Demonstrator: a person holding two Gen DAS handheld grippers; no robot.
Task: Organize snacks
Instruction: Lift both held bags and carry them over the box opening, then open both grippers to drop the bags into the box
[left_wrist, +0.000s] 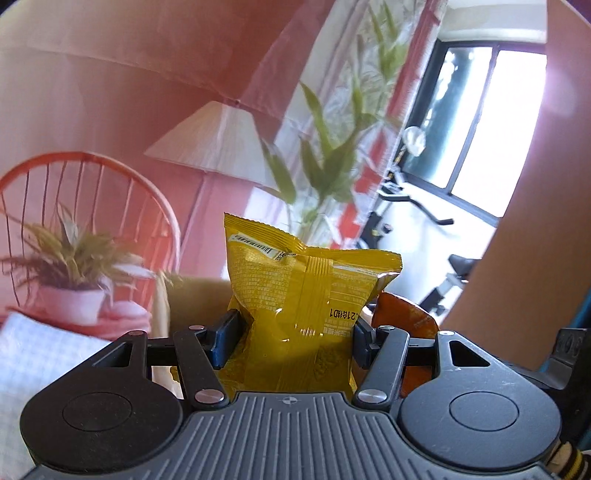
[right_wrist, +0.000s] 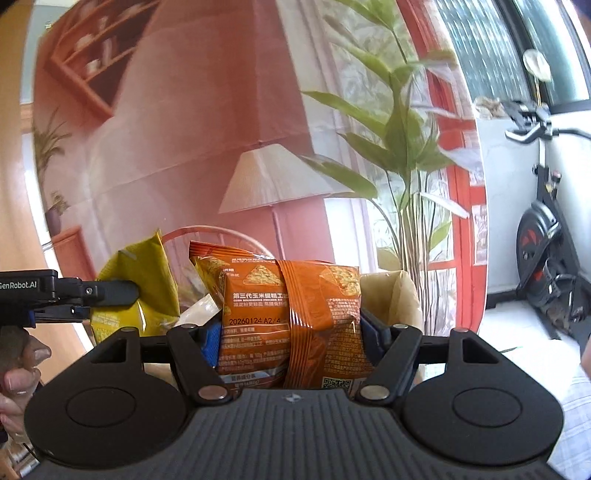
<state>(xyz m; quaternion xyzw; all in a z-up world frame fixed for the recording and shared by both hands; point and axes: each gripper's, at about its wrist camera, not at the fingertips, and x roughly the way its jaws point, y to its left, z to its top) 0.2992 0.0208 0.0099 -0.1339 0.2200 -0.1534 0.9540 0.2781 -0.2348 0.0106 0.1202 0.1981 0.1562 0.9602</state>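
A yellow snack bag (left_wrist: 295, 306) stands upright between the pads of my left gripper (left_wrist: 293, 332), which is shut on it and holds it in the air. Just right of it peeks the orange snack bag (left_wrist: 402, 325). In the right wrist view that orange snack bag (right_wrist: 291, 317) is pinched upright in my right gripper (right_wrist: 291, 339), shut on its sides. To its left the left gripper (right_wrist: 110, 295) carries the yellow snack bag (right_wrist: 136, 291), with a hand (right_wrist: 18, 365) below it.
A printed backdrop with a lamp (right_wrist: 273, 177) and a chair hangs behind. A tall green plant (right_wrist: 402, 147) stands at the right, with an exercise bike (right_wrist: 546, 251) by the window. A brown paper bag (right_wrist: 391, 295) sits behind the orange snack bag.
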